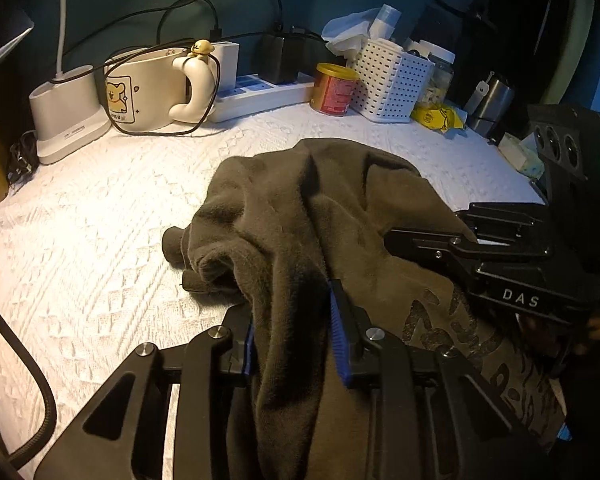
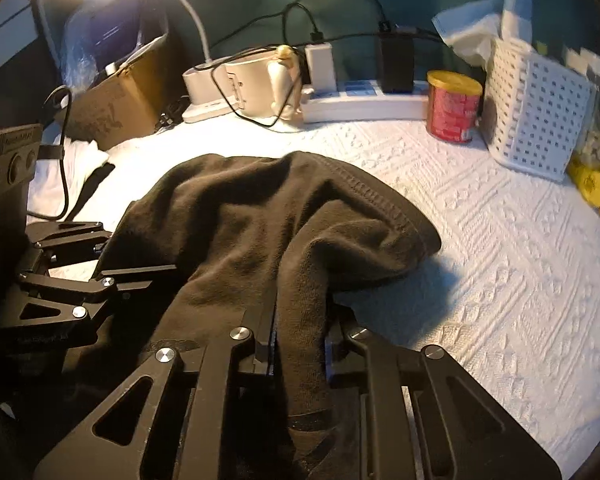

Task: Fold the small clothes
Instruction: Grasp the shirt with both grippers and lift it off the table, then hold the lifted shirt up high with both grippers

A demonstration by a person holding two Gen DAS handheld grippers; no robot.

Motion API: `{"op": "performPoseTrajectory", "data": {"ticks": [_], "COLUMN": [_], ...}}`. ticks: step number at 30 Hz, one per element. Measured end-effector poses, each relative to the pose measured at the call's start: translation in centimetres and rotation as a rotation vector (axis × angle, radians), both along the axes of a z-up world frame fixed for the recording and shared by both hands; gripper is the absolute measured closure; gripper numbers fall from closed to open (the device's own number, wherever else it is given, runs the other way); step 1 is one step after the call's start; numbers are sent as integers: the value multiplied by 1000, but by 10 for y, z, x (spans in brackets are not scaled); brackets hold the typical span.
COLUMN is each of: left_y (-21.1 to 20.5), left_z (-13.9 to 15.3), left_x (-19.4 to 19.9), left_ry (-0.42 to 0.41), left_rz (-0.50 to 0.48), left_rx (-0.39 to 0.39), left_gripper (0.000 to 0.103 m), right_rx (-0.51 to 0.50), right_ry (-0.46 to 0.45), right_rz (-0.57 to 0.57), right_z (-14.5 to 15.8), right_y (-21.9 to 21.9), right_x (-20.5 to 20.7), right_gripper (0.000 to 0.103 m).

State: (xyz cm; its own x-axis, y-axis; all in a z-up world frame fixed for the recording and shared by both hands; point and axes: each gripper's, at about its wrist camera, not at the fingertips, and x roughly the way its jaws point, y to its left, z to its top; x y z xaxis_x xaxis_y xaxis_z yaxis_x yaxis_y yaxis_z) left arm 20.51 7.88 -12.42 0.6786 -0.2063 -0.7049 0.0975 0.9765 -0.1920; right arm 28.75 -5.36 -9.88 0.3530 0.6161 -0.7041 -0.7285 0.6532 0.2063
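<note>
Near the front edge of the white textured surface (image 1: 100, 216), the dark garment (image 1: 300, 208) lay bunched, its far part resting on the surface and its near part lifted into both tools. The left hand-held gripper (image 1: 292, 336) pinched a fold of the cloth between its blue-lined fingers (image 1: 337, 332). The right hand-held gripper (image 2: 300, 344) was likewise clamped on a hanging band of the same garment. Along the back edge stood a cream mug (image 1: 148, 92), a white power strip (image 1: 260, 94), a red can (image 1: 334, 88) and a white perforated basket (image 1: 392, 80).
</note>
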Motion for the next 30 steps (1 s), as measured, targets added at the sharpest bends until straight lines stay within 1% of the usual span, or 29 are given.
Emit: {"op": "performPoseTrajectory", "data": {"ticks": [4,9,18,21,30], "left_y": [-4,-11,-22,-25,-33], "left_z": [5,15,45,54,79], "left_x": [-10,-23,-50,-62,-94], "left_ry": [-21,-56,-171,-203,-290], "left_rz": [-1,8,9,7,21], "left_rx": [-11,-18,-28,-30,-18], "left_gripper": [76,76,80,80,81], "right_rx": [28,74,120,134,179], "right_ry": [-7,-28,-108,-143,-211], "right_rz": [-8,-38,-61,-69,-85], "right_z": [7,22,58,70,97], "right_y": [-4,-15,-35,-41,-57], "right_x": [-8,-21,-48,-60,-90], "right_gripper": [87,87,87,87,87]}}
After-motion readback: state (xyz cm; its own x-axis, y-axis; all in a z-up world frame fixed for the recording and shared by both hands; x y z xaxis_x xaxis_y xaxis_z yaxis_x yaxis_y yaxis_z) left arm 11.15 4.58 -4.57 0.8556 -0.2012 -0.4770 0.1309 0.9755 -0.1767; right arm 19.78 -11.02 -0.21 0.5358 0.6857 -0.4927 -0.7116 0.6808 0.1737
